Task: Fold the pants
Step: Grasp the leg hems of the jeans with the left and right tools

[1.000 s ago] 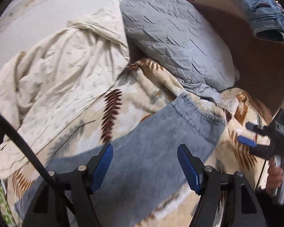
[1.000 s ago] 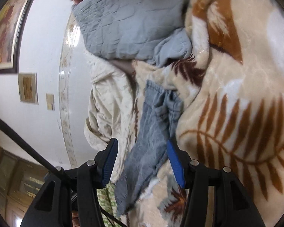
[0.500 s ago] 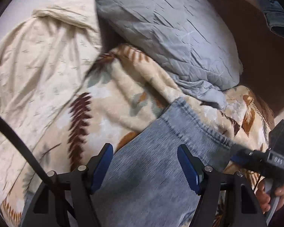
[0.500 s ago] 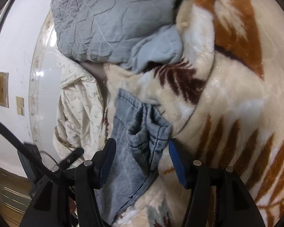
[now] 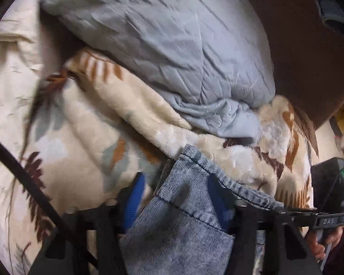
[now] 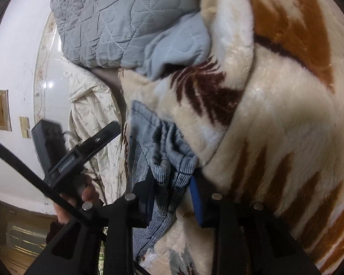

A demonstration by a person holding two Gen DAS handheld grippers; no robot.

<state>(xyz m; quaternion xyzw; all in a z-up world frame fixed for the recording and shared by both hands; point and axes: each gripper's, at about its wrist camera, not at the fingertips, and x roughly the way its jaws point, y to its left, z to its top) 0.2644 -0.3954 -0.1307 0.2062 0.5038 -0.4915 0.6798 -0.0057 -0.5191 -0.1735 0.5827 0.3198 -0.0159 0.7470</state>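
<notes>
Blue denim pants [image 5: 185, 224] lie on a cream leaf-patterned blanket [image 5: 80, 137]. My left gripper [image 5: 176, 197] is around the hem end of a pant leg; the denim fills the gap between the blue pads, and the jaws are still some way apart. In the right wrist view my right gripper [image 6: 172, 188] has the bunched hem corner of the pants [image 6: 169, 155] between its fingers, jaws nearly closed on the fabric. The left gripper's body [image 6: 64, 155] shows at left in that view, and the right gripper's body [image 5: 328, 197] at right in the left wrist view.
A grey quilted pillow [image 5: 172, 45] lies just beyond the pants on the blanket. A cream sheet [image 6: 94, 119] is bunched at the left by the white wall [image 6: 13, 57]. A brown headboard [image 5: 298, 57] stands behind the pillow.
Both grippers have moved forward and down onto the hem end of the pants. The jaws of both have narrowed around the denim, and the hem is now bunched and lifted.
</notes>
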